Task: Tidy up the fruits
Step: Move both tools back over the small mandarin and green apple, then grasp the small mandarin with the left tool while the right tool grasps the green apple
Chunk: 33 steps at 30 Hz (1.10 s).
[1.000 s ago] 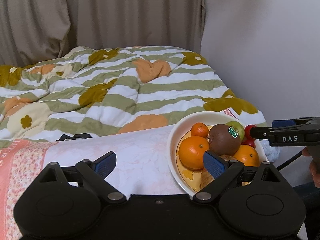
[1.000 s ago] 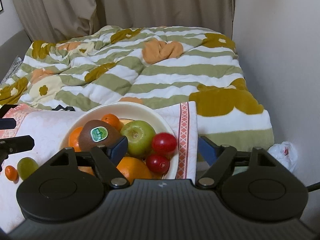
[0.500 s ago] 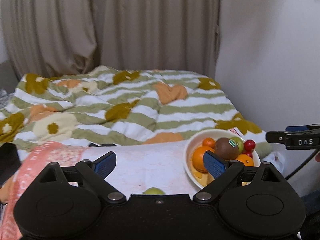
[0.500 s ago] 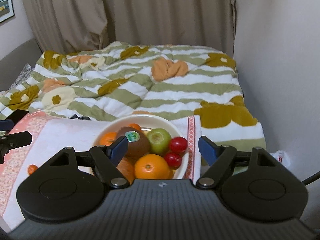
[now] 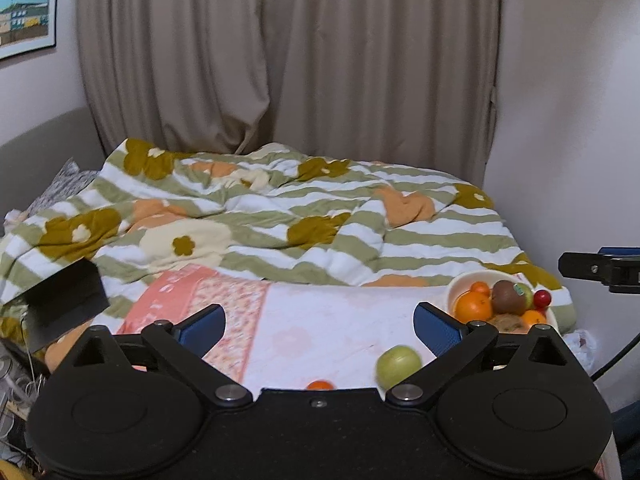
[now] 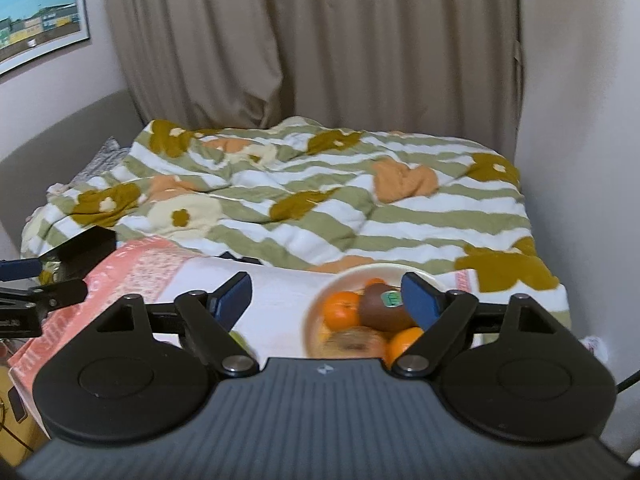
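A cream bowl (image 5: 460,286) sits at the right end of a white and pink cloth (image 5: 320,320). It holds oranges (image 5: 473,306), a brown kiwi (image 5: 507,297) with a green sticker, a green fruit and red fruits (image 5: 542,298). A loose green fruit (image 5: 398,365) and a small orange fruit (image 5: 320,384) lie on the cloth near my left gripper (image 5: 318,322), which is open and empty. My right gripper (image 6: 326,298) is open and empty, held above and before the bowl (image 6: 316,308). The kiwi (image 6: 380,310) shows beside its right finger.
A bed with a green-striped flowered duvet (image 5: 280,220) lies behind the cloth. Curtains (image 5: 280,60) and a wall close the back and right. A black box (image 5: 64,300) sits at the left. A framed picture (image 6: 40,16) hangs on the left wall.
Both grippers have pulled back and risen, so the bowl looks smaller and farther. The loose green and small orange fruits have come into the left wrist view.
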Tool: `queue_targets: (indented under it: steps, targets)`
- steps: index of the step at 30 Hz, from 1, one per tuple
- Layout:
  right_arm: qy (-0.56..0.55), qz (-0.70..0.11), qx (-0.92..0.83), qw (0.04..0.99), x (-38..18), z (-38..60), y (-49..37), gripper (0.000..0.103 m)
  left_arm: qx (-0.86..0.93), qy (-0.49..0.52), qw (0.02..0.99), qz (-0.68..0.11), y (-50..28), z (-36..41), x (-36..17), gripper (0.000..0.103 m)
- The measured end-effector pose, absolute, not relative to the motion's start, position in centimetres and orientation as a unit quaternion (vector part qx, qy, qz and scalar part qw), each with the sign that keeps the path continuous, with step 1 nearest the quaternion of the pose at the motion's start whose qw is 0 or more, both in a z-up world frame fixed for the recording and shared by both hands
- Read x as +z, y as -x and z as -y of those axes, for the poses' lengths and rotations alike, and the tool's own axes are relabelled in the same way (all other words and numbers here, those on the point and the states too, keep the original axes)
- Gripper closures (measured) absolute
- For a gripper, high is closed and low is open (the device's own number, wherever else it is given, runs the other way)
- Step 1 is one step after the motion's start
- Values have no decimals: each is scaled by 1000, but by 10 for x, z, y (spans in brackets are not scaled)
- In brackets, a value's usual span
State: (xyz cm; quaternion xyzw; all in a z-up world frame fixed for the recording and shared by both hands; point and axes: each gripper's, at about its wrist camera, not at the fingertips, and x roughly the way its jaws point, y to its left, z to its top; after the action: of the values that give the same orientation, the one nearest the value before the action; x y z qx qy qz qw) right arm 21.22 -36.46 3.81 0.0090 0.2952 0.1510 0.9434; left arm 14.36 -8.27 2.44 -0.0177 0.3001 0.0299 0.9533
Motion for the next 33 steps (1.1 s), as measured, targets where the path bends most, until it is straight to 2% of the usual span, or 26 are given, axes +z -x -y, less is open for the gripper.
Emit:
queue_targets:
  steps: [2,12,28,31,33]
  targets:
    - [-4,-293,152,944,40,347,-203,0,27,20,952,-303,-139,69,22,1]
    - [-7,-319,109,941,18,281,-173,0,-29,11,940,-340,-138,20,-3,1]
    - [11,-390,71,918,-92,247,-185,0,-141,-68,907,-392,-186,28,-98,1]
    - [22,-391,79,917,-106,248,-194,0,-151,-94,903,-390,-195,38,-110,3]
    - [25,-391,86,916,-113,248,-202,0,-160,-103,900,-392,-200,44,-117,10]
